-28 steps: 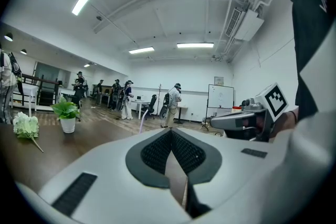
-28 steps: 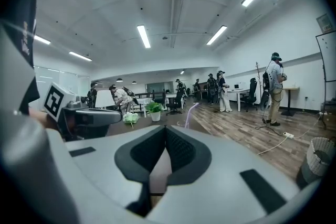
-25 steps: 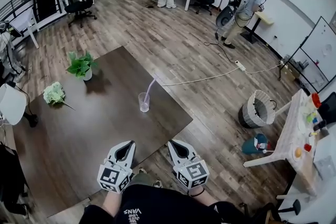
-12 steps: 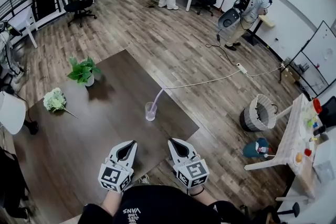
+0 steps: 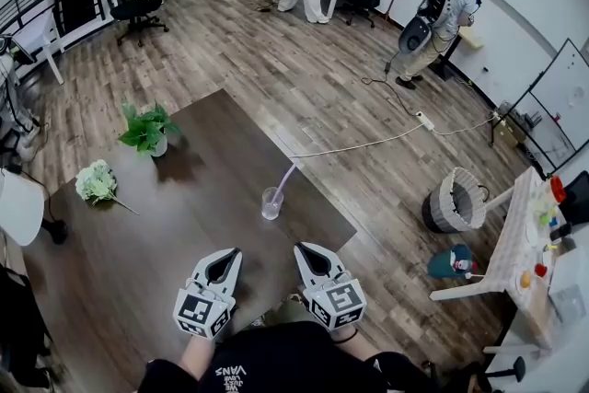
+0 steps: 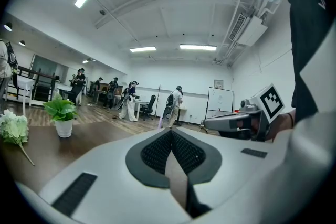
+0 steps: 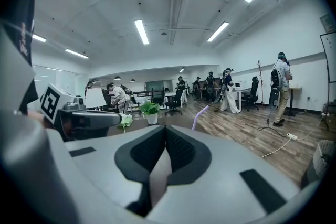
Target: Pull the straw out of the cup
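While the left hand-held gripper (image 5: 223,255) and right hand-held gripper (image 5: 305,251) are closed and empty, tugging the straw (image 5: 286,177) may tip the unheld cup (image 5: 271,204).

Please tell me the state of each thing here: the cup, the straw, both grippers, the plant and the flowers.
cup: upright on the table, holding the straw.
straw: in the cup, leaning on its rim.
left gripper: shut, empty.
right gripper: shut, empty.
potted plant: upright.
flowers: lying flat on the table.
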A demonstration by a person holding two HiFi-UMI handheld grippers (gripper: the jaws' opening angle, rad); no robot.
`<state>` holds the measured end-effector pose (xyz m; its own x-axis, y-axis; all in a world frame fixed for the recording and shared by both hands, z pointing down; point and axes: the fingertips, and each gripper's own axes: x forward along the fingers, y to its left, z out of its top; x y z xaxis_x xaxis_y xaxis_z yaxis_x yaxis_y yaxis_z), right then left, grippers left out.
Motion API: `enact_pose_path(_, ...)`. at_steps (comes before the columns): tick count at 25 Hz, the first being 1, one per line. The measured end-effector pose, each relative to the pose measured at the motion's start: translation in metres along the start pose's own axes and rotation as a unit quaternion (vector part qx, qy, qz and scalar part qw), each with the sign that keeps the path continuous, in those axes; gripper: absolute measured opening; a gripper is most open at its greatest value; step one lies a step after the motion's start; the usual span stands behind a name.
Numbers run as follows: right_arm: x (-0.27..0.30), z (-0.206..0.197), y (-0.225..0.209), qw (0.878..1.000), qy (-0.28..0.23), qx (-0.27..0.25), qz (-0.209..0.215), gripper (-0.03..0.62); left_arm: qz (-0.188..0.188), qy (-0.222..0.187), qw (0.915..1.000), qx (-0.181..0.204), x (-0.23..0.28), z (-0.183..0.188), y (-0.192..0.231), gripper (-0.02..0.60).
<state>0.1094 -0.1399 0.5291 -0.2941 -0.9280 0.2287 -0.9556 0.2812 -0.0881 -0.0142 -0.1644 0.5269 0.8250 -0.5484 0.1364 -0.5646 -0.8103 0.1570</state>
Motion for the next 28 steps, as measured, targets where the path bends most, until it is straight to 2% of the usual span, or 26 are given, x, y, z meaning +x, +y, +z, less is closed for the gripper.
enact_pose_path(9, 0.030, 0.006, -0.022, 1.000, 0.010, -0.005, 0.025, 0.017, 0.028, 0.005, 0.9995, -0.014, 0.020, -0.001, 0.014, 0.011)
enact_pose_path(18, 0.058, 0.019, -0.051, 0.998, 0.014, -0.017, 0.067, 0.017, 0.067, -0.003, 0.9976, -0.014, 0.048, 0.013, 0.020, 0.011)
enact_pose_path(28, 0.094, 0.032, -0.075, 0.994, 0.015, -0.037, 0.100, 0.017, 0.092, -0.015, 0.9956, -0.011, 0.071, 0.022, 0.025, 0.011)
